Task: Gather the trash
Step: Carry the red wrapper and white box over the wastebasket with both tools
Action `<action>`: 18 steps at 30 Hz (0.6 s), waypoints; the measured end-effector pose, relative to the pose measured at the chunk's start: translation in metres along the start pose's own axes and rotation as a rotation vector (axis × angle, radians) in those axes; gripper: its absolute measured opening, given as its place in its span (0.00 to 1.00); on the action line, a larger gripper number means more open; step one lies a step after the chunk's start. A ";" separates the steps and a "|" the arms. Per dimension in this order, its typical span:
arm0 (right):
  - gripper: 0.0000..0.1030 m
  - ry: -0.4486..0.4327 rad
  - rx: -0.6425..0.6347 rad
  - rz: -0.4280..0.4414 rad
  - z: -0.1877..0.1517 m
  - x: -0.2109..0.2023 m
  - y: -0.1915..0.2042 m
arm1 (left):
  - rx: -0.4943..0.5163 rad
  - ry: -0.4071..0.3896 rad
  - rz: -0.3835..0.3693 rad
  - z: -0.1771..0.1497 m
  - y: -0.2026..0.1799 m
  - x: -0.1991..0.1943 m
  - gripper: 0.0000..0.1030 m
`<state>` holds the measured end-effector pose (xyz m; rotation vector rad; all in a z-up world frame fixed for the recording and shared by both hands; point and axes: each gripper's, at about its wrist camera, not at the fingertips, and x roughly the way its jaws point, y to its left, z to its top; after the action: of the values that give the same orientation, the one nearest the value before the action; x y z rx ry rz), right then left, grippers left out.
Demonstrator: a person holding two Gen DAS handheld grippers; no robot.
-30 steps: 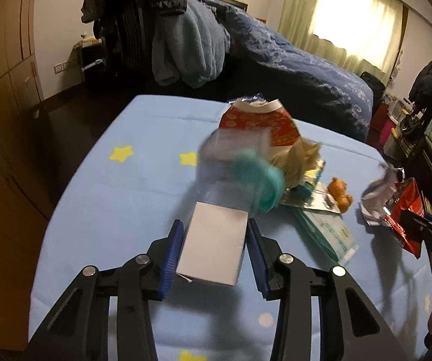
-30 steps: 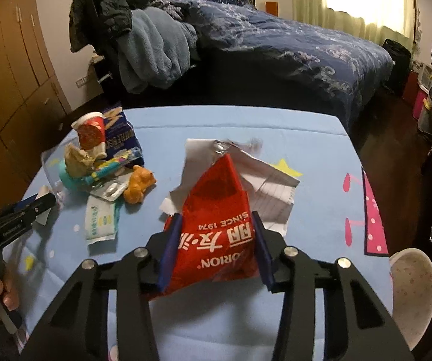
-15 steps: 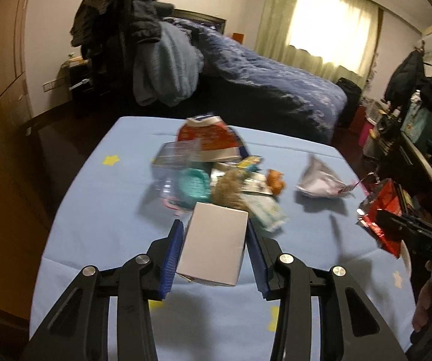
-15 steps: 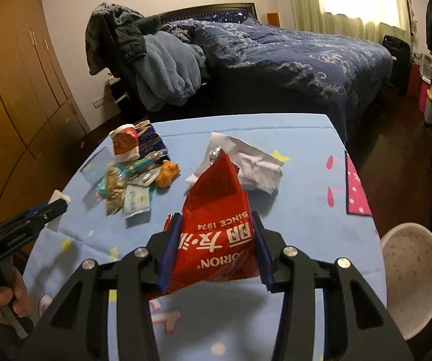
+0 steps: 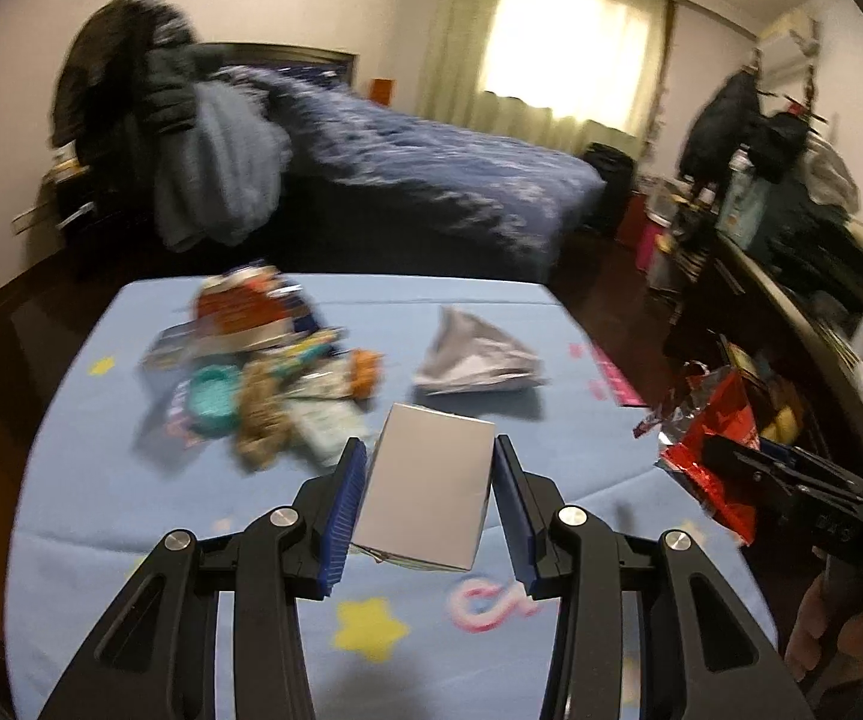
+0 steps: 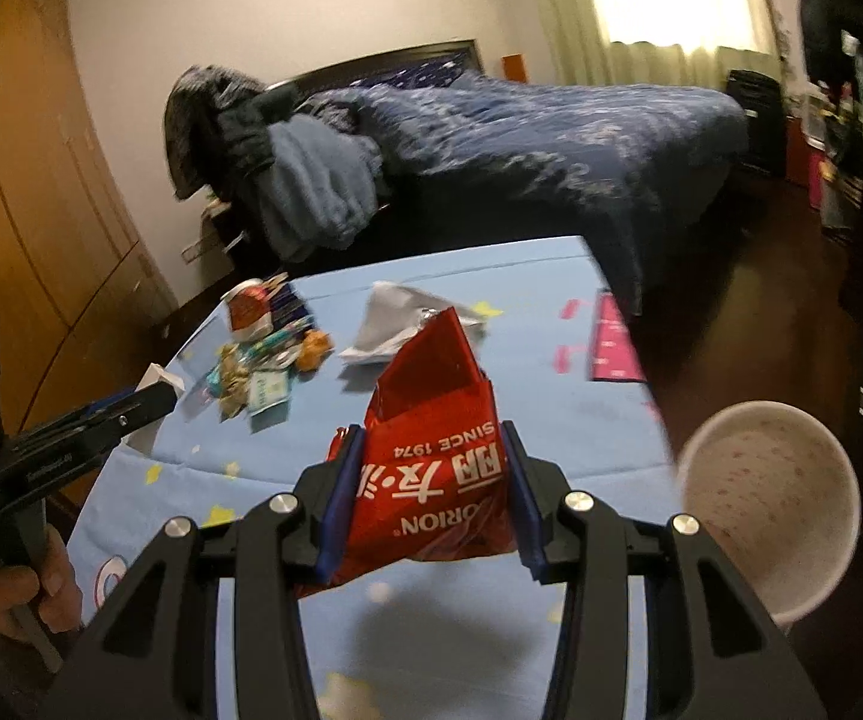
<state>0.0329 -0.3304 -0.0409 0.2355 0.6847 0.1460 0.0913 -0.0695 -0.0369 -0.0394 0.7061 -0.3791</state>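
My left gripper is shut on a small white box and holds it above the blue table. My right gripper is shut on a red snack bag and holds it above the table's right part, left of a white bin on the floor. The red bag also shows at the right of the left wrist view. A pile of wrappers with a red cup and a teal lid lies on the table. A crumpled silver wrapper lies beside it.
A bed with a dark blue cover stands behind the table. Clothes hang on a chair at the back left. Wooden wardrobes line the left wall. Cluttered shelves stand at the right.
Both grippers have pulled back from the pile and swung right with their loads. The white bin now sits closer and larger beside the right gripper.
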 end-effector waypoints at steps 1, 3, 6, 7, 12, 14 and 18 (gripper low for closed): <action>0.43 -0.009 0.012 -0.013 0.000 -0.006 -0.009 | 0.020 0.000 -0.017 0.003 -0.012 0.004 0.42; 0.43 -0.028 0.036 -0.047 -0.001 -0.017 -0.027 | 0.048 0.002 -0.044 0.007 -0.030 0.011 0.42; 0.43 -0.051 0.066 -0.092 -0.001 -0.029 -0.052 | 0.093 0.018 -0.101 0.014 -0.062 0.026 0.42; 0.43 -0.062 0.081 -0.113 -0.002 -0.035 -0.062 | 0.112 0.030 -0.117 0.017 -0.075 0.032 0.42; 0.43 -0.096 0.146 -0.217 -0.004 -0.054 -0.113 | 0.185 0.075 -0.230 0.025 -0.138 0.062 0.42; 0.43 -0.095 0.178 -0.260 -0.009 -0.058 -0.135 | 0.212 0.094 -0.250 0.027 -0.159 0.074 0.42; 0.43 -0.071 0.232 -0.334 -0.023 -0.054 -0.179 | 0.274 0.143 -0.292 0.026 -0.210 0.108 0.42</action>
<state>-0.0135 -0.5099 -0.0720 0.3432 0.6613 -0.2621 0.1147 -0.3052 -0.0501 0.1468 0.7862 -0.7623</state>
